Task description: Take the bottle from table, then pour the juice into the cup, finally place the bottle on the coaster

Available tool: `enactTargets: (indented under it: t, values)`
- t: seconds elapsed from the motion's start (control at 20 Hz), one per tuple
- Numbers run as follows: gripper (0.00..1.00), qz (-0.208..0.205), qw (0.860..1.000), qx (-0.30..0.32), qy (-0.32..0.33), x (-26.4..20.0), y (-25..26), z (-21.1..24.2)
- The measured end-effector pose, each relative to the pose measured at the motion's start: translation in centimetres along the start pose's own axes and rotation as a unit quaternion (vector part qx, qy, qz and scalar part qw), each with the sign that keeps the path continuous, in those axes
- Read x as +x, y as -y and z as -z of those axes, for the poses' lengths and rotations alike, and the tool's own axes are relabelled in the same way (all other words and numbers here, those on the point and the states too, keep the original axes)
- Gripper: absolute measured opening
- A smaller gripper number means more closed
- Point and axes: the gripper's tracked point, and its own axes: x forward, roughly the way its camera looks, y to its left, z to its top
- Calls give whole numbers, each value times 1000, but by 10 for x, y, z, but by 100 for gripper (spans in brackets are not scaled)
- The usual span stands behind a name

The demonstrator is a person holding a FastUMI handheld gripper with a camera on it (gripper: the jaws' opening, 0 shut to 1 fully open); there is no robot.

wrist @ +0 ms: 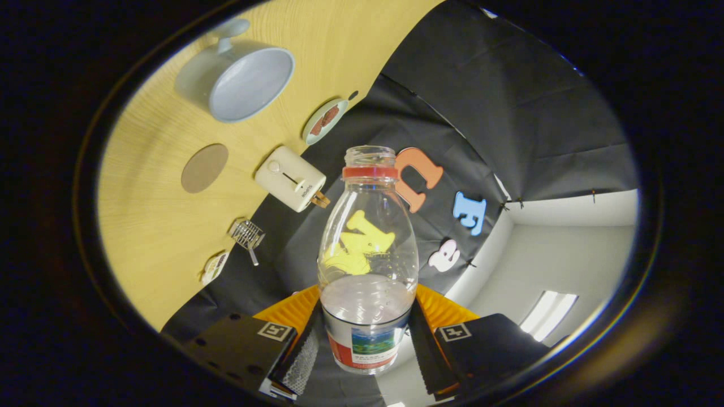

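The bench [164,226] is pale wood with a fine straight grain, and it stands steeply tilted across the gripper view, ending in a straight edge against the black cloth wall. Near that edge lie a small flat packet [214,267] and a little wire basket with a handle [247,234]. Further on, a round flat brown coaster [204,167] lies with bare wood all around it. Beyond the coaster stands a wide grey cup [237,76] with a handle, smooth-walled; its inside looks empty. Beside the coaster sits a cream box-shaped toaster [291,178] with rounded corners, close to the bench's edge. Past it a small round plate [324,121] carries something brown.

The clear plastic bottle [368,265] is lifted off the bench and held in the tool [365,339], whose two fingers press on its labelled lower body from either side. The bottle has a rounded shoulder, a red ring at the neck and an open mouth with no cap. A pale liquid fills about its lower third.
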Motion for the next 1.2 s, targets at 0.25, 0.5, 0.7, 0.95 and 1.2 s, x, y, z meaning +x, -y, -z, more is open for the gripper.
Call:
enactTargets:
  t: [0.25, 0.5, 0.7, 0.95, 1.2]
  values:
    - [80, -21, 997, 76, -16, -4, -9, 8]
    - [79, -11, 984, 175, -39, -5, -4, 17]
    - [79, -13, 966, 252, -59, -6, -6, 24]
    - [79, -17, 928, 367, -67, -7, -7, 22]
    - [80, 45, 856, 509, -76, -6, 28, 39]
